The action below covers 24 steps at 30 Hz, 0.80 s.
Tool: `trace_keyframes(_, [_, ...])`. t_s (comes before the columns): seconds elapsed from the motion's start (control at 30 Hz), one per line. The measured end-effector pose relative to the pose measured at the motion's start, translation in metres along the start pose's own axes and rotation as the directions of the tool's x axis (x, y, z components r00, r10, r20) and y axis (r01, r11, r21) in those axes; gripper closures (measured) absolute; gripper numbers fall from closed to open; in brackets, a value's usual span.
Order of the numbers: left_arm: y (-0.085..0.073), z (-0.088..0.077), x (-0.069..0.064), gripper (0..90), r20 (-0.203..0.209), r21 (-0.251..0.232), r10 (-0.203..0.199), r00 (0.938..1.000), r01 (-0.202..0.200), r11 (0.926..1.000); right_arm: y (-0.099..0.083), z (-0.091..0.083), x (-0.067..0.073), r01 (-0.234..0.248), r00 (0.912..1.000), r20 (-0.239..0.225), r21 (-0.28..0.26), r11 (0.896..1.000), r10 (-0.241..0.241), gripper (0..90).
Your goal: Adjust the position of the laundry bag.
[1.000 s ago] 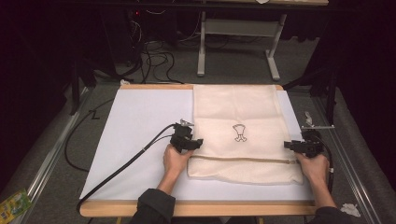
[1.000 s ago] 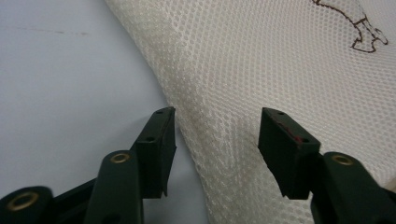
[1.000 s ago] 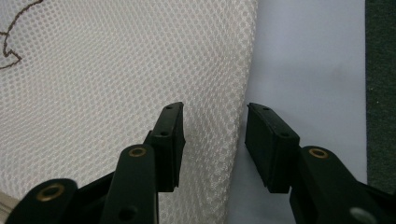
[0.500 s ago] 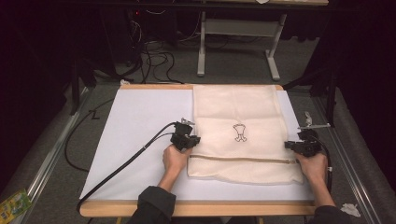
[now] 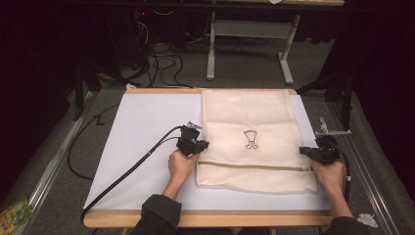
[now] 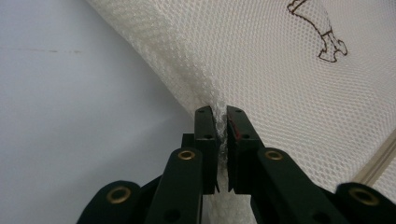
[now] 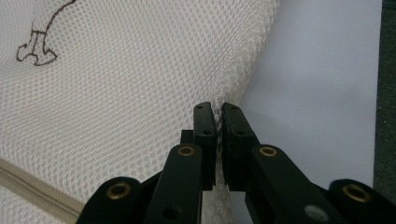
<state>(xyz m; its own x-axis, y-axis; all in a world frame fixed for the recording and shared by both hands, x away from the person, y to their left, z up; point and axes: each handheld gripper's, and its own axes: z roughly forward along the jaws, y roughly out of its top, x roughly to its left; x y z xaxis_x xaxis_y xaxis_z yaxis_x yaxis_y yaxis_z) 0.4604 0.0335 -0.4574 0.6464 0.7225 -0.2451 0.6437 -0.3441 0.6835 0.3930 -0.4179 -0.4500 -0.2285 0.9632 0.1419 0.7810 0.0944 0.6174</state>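
Now both grippers, left gripper (image 5: 199, 145) at 9 o'clock and right gripper (image 5: 307, 151) at 3 o'clock, have crept farther up the tabletop (image 5: 142, 127), each pinching a side edge of the mesh bag (image 5: 249, 117), apparently drawing it along for a fold.

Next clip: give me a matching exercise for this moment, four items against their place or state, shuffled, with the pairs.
Items:
1. left gripper
2. right gripper
3. zipper
4. small dark drawing

Place or state:
A. runs across the mesh bag near its front edge
B. shut on the bag's right edge
C. printed near the bag's middle
D. shut on the bag's left edge

Pairs: 1-D, 2-B, 3-A, 4-C
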Motion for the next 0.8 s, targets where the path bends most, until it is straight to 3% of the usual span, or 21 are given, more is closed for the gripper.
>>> trace_keyframes(0.33, [0.0,-0.008,0.004,84.3,-0.001,-0.008,0.014,0.9999,-0.014,0.9999,0.0,-0.006,0.006,0.017,0.9996,-0.02,-0.021,1.0,-0.018,86.6])
trace_keyframes(0.8, [-0.008,-0.022,0.018,84.4,0.005,-0.018,-0.008,1.0,0.008,0.9998,0.001,-0.004,0.02,0.048,0.9969,-0.059,-0.044,0.998,-0.051,86.5])
